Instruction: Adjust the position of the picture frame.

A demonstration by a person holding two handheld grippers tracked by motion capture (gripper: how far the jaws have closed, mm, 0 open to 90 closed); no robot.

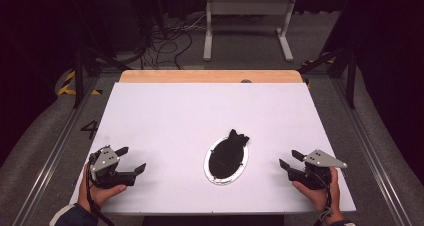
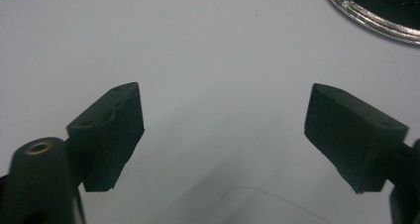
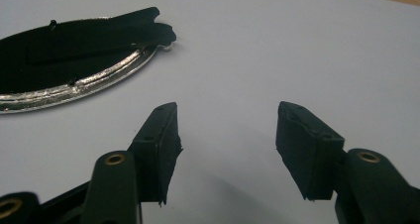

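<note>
From my station I log the white worktop as the largest item, its wooden far edge showing along the back. Near its middle, toward my side, lies an oval silver-rimmed plate set lengthwise, and on it a black cloth item covers most of the plate's face, with one end spilling over the far rim onto the worktop. The left gripper rests at the near left of the worktop, held in the left hand, well apart from the plate; its fingers stand wide with nothing between them. The right gripper sits at the near right in the right hand, pointing toward the plate but clear of it; its fingers are likewise spread wide and hold nothing.
</note>
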